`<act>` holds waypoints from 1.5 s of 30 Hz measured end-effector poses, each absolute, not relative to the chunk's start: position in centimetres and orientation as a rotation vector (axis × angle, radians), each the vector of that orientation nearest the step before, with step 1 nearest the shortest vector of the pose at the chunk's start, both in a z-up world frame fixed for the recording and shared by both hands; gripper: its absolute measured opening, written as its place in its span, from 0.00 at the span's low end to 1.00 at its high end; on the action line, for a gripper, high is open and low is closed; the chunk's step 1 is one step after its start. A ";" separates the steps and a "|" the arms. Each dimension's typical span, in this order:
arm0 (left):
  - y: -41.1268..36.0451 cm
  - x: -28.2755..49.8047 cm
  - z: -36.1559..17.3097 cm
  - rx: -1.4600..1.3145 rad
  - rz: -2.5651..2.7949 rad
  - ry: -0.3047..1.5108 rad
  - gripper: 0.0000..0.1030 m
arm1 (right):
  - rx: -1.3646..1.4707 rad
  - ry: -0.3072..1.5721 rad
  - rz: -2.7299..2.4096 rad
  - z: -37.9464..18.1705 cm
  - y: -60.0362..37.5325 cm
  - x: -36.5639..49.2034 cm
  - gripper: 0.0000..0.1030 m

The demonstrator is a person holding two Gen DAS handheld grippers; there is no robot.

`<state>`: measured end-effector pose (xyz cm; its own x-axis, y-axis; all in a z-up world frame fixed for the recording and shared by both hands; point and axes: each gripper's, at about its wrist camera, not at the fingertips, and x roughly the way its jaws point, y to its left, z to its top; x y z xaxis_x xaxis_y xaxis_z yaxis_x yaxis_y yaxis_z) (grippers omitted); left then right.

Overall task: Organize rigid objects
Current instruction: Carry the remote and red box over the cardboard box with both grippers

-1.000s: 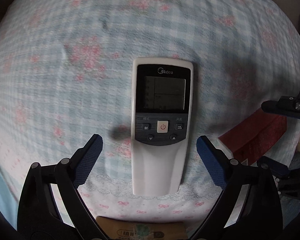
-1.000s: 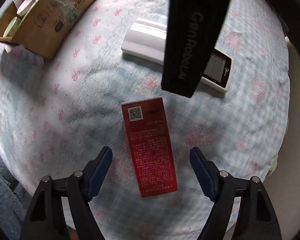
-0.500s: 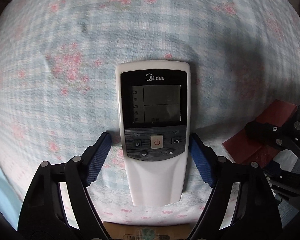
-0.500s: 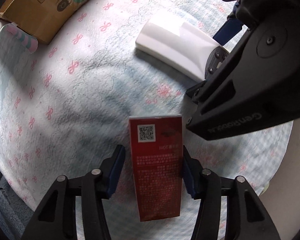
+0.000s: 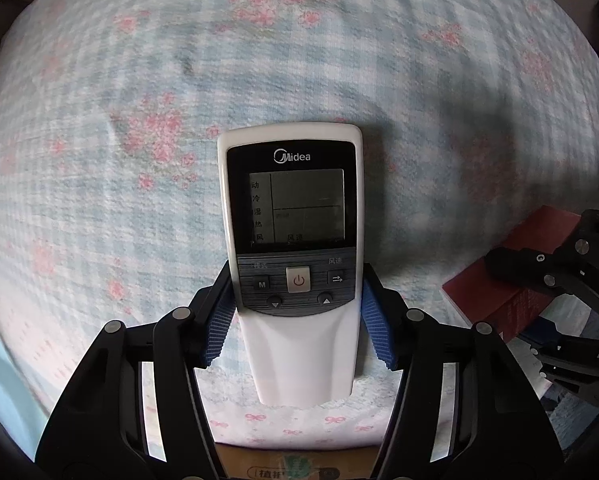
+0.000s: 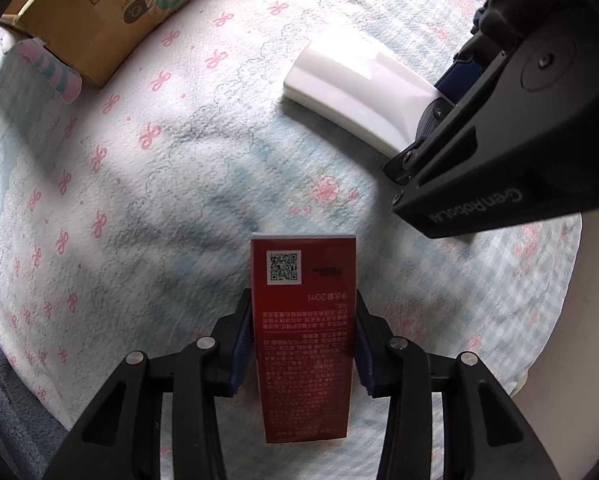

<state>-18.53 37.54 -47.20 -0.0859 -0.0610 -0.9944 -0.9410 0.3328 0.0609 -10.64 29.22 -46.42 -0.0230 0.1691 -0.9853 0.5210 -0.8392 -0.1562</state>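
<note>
**Both grippers clamped: remote in the left, red box in the right**

Left wrist view: the left gripper [image 5: 297, 320] is closed on a white Midea air-conditioner remote [image 5: 293, 256], its blue pads [image 5: 219, 328] pressed against the two long sides at the level of the button panel. The remote lies face up on a blue-and-white checked bedsheet with pink flowers [image 5: 139, 100], screen end pointing away from the camera. At the right edge, the red box [image 5: 507, 280] shows partly behind the black frame of the right gripper [image 5: 559, 280], well to the side of the remote. A strip of cardboard box [image 5: 295, 468] peeks in at the bottom edge, between the gripper's arms.

Right wrist view: the right gripper [image 6: 303, 344] is clamped on the red box [image 6: 303, 340], fingers touching both long sides about halfway along. The box lies flat on the sheet [image 6: 139, 200], QR code at its far end. Beyond it, up and to the right, the white lower end of the remote [image 6: 355, 88] sticks out from under the left gripper's black body [image 6: 507, 128]. The cardboard box [image 6: 111, 12] sits at the upper left, with a pink-striped object [image 6: 55, 76] just beside it.
</note>
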 end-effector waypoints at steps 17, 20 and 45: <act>35.1 -21.3 -40.4 -0.984 1.056 1.353 0.53 | 2.030 0.580 -2.073 -42.5 31.6 -8.1 0.38; 34.4 -21.9 -38.7 -1.002 1.080 1.316 0.53 | 2.036 0.552 -2.101 -41.5 32.0 -7.4 0.38; 14.6 -26.1 -24.7 -1.126 1.439 0.925 0.53 | 1.939 0.134 -2.395 -25.6 25.6 -7.8 0.38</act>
<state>-26.14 14.57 -24.67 -0.0182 0.2618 -0.9650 -0.9866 -0.1614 -0.0252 -7.76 25.62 -25.63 -0.2086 0.0106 -0.9779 0.0987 -0.9946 -0.0318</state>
